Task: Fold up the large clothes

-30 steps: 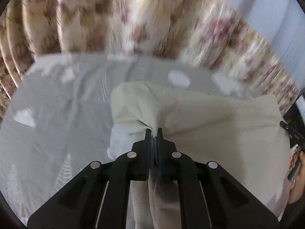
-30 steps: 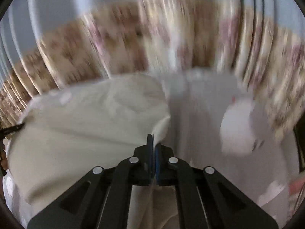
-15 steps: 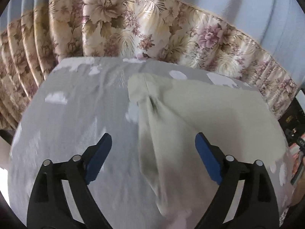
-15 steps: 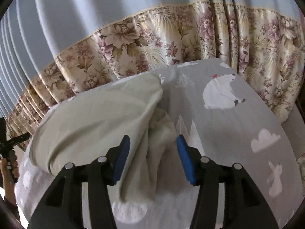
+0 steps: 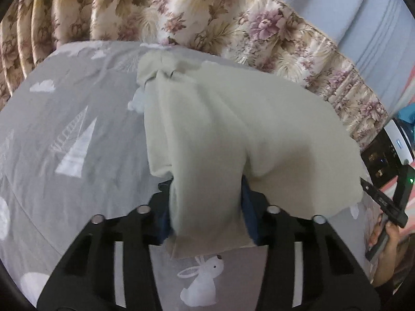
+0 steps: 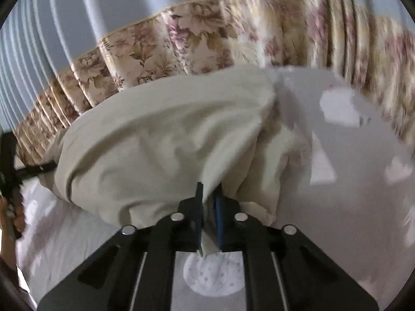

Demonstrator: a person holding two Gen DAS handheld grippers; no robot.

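A cream garment lies folded on a grey bed sheet printed with clouds, trees and rabbits. My left gripper has its jaws partly closed around a thick fold at the garment's near edge; the cloth hides the fingertips. In the right wrist view the same garment bunches in front of my right gripper, whose jaws are nearly closed and pinch a fold of its near edge. The right gripper also shows at the right edge of the left wrist view.
A floral and pale blue curtain hangs behind the bed and also shows in the right wrist view. A dark device with lights stands at the right, past the bed's edge. The sheet extends to the right of the garment.
Both grippers opened and let go of the garment half a second ago. They have since come down on its near edge and closed on folds of it.
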